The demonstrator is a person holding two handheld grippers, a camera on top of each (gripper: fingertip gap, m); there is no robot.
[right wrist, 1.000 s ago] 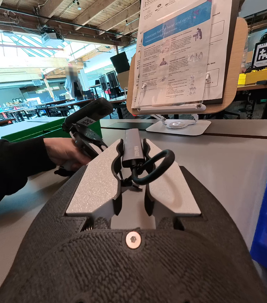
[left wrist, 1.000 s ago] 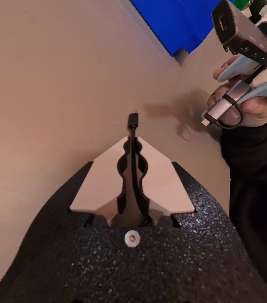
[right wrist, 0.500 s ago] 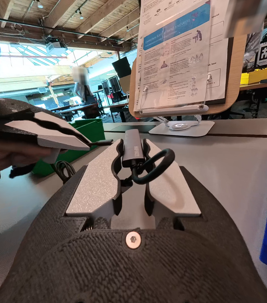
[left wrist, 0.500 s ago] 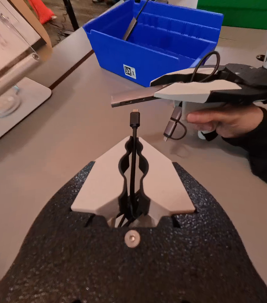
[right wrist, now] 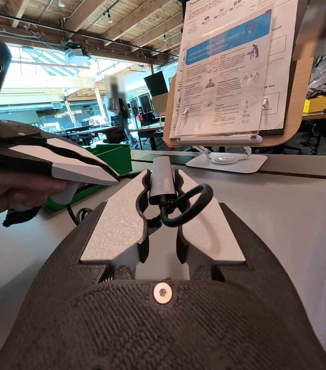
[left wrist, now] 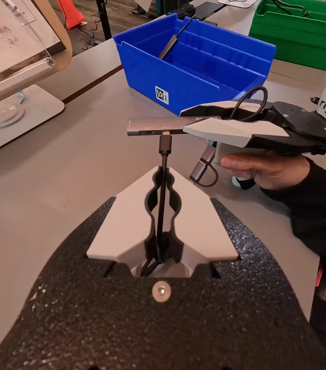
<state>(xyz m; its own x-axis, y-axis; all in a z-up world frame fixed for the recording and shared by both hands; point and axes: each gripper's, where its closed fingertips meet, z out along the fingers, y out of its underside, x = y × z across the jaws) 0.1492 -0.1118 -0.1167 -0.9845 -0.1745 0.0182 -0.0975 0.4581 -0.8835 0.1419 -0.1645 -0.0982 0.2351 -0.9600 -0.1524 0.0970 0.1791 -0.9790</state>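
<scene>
My left gripper [left wrist: 163,169] is shut on a thin black cable [left wrist: 161,200]. The cable's plug [left wrist: 165,143] sticks out past the fingertips, its metal tip at a port in the side of a grey USB hub [left wrist: 156,125]. My right gripper [right wrist: 161,172] is shut on that hub [right wrist: 162,179], holding it level above the table. The hub's own short black cable [right wrist: 188,204] loops over the right finger, and its grey connector [left wrist: 203,167] hangs below. The left gripper shows at the left of the right wrist view [right wrist: 116,180], beside the hub.
A blue divided bin [left wrist: 194,66] with another grey hub in it stands behind on the grey table [left wrist: 38,180]. A green bin [left wrist: 298,34] is at the back right. A document stand with papers [right wrist: 226,80] stands at the far side. There is about 6 cm between the tips of the two grippers.
The left gripper swung up from facing the table and closed in on the hub. The plug, half a second ago just short of the hub, now meets its side port.
</scene>
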